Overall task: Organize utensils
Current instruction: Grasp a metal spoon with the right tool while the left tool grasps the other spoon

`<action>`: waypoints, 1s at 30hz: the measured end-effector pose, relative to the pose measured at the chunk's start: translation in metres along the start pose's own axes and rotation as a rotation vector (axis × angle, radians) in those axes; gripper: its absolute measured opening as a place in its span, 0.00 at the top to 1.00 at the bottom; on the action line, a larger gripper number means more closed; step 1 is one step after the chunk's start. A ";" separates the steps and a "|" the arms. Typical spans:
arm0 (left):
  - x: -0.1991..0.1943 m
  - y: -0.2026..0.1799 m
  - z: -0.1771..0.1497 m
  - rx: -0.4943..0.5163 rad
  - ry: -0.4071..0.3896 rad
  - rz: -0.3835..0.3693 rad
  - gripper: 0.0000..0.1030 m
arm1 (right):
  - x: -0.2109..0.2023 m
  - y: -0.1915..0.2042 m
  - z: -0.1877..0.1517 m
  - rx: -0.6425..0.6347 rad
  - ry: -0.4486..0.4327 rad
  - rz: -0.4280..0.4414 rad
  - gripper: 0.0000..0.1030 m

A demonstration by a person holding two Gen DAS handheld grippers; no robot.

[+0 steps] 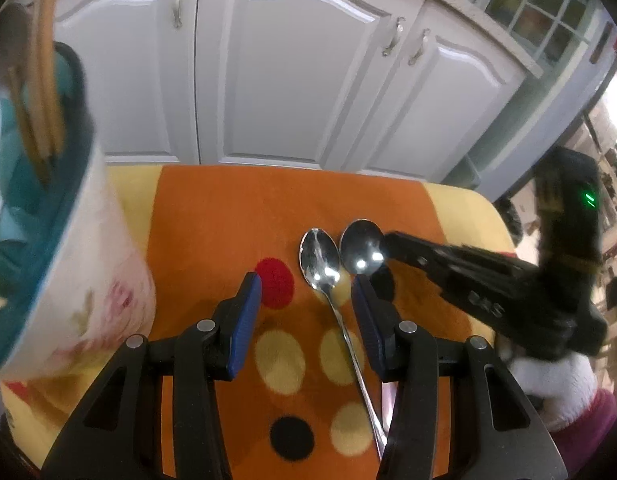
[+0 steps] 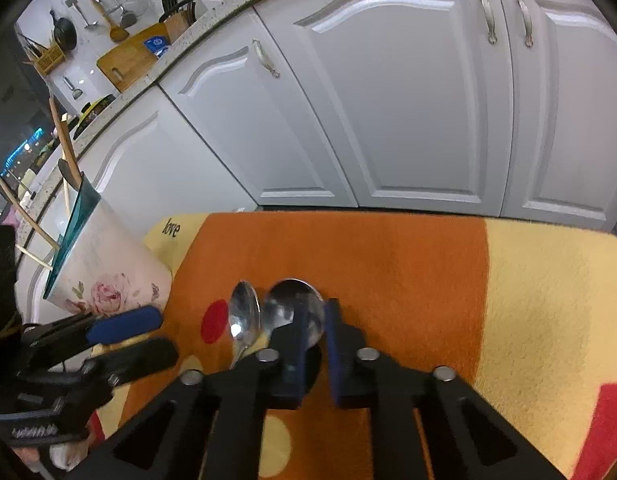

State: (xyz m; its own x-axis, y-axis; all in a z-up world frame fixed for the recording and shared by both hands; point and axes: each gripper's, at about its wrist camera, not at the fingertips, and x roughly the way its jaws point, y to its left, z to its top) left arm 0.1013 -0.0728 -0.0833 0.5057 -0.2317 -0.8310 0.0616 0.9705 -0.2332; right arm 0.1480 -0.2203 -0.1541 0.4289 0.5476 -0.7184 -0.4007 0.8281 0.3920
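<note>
Two metal spoons lie side by side on an orange and yellow spotted cloth (image 1: pixel 228 216) (image 2: pixel 388 256). My left gripper (image 1: pixel 306 288) (image 2: pixel 166 336) is open, its blue pads either side of the smaller spoon (image 1: pixel 319 258) (image 2: pixel 243 312), just below the bowl and apart from the handle. The right gripper (image 1: pixel 386 238) (image 2: pixel 317 306) reaches in from the right, its jaws drawn together on the right rim of the larger spoon (image 1: pixel 359 249) (image 2: pixel 282 306). A white floral holder (image 1: pixel 88 280) (image 2: pixel 108 272) with a teal inside stands at the left and holds wooden chopsticks (image 1: pixel 44 100) (image 2: pixel 66 144).
White cabinet doors (image 1: pixel 288 80) (image 2: pixel 408 100) rise just past the cloth's far edge. A gloved hand with a pink sleeve (image 1: pixel 556 388) holds the right gripper. A counter with a cutting board (image 2: pixel 128 58) and hanging tools sits far back left.
</note>
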 end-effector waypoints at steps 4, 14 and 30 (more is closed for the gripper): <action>0.017 -0.003 0.003 0.005 0.012 0.021 0.55 | -0.007 -0.009 -0.006 0.019 -0.005 0.021 0.98; 0.029 0.003 0.012 -0.005 0.019 0.049 0.55 | -0.009 -0.005 0.005 -0.023 -0.022 0.119 0.66; 0.044 0.001 0.018 -0.021 0.003 0.010 0.68 | -0.032 -0.038 -0.012 0.056 -0.050 0.107 0.97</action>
State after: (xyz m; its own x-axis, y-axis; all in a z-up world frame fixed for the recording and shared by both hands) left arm 0.1390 -0.0810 -0.1110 0.5034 -0.2226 -0.8349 0.0388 0.9711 -0.2355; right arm 0.1396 -0.2709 -0.1526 0.4262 0.6376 -0.6417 -0.4016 0.7690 0.4974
